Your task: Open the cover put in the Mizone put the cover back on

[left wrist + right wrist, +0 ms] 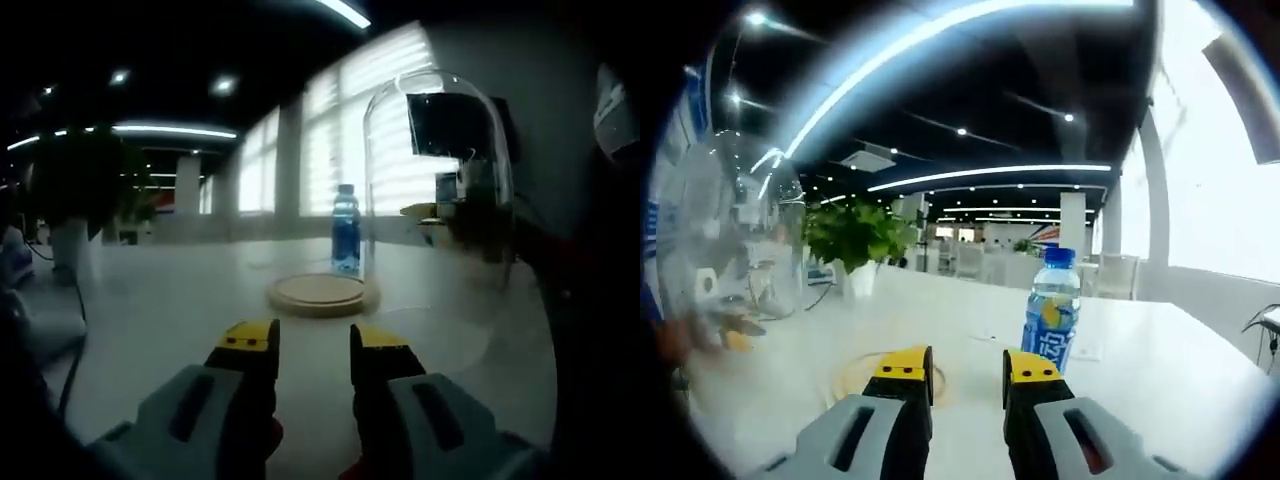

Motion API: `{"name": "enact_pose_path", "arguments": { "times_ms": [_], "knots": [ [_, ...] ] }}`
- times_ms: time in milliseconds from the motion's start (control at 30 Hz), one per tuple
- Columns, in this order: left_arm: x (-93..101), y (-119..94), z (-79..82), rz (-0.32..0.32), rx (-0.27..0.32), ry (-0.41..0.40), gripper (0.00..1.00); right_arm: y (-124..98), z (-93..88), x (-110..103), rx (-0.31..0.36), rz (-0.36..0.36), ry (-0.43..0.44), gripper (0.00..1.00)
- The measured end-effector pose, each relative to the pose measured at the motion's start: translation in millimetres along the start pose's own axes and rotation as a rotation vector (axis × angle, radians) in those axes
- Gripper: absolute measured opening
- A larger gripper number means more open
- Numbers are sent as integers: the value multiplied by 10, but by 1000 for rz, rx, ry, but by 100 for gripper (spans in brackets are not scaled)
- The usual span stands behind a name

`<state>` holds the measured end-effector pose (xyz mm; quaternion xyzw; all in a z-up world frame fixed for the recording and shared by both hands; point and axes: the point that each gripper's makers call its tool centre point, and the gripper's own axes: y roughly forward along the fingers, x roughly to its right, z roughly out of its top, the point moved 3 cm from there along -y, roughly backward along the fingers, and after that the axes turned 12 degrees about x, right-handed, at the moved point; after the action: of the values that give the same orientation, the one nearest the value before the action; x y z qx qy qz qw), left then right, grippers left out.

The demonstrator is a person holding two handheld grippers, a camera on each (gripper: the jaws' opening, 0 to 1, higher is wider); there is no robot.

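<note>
Ahead of the left gripper (313, 340), whose yellow-tipped jaws stand narrowly apart with nothing between them, a round wooden base (320, 294) lies flat on the white table (170, 310). Beyond the base, slightly to the right, the Mizone bottle (345, 230) stands upright with its cap on; whether it touches the base cannot be told. Right of the bottle, the clear glass cover (440, 180) is off the base and raised just beside it, its rim above the table. What holds the cover is not visible.

Left of the right gripper (968, 368), the glass cover (730, 240) fills the edge of that view, blurred. A potted plant (855, 240) stands farther back. Just ahead of the jaws lies the base (855, 370), partly hidden by them. These jaws also stand narrowly apart and empty. Right of the right jaw tip, near it, stands the bottle (1052, 310).
</note>
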<state>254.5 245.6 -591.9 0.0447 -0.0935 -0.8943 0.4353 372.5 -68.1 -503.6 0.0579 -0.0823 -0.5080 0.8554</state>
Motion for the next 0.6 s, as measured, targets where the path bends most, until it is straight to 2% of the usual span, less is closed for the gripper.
{"name": "enact_pose_path", "arguments": {
  "times_ms": [200,600],
  "knots": [
    [0,1,-2,1,-1,2,23,181,166,173,32,-47,12,20],
    [-44,-1,13,19,9,-21,23,503,304,446,69,-113,31,20]
  ]
}}
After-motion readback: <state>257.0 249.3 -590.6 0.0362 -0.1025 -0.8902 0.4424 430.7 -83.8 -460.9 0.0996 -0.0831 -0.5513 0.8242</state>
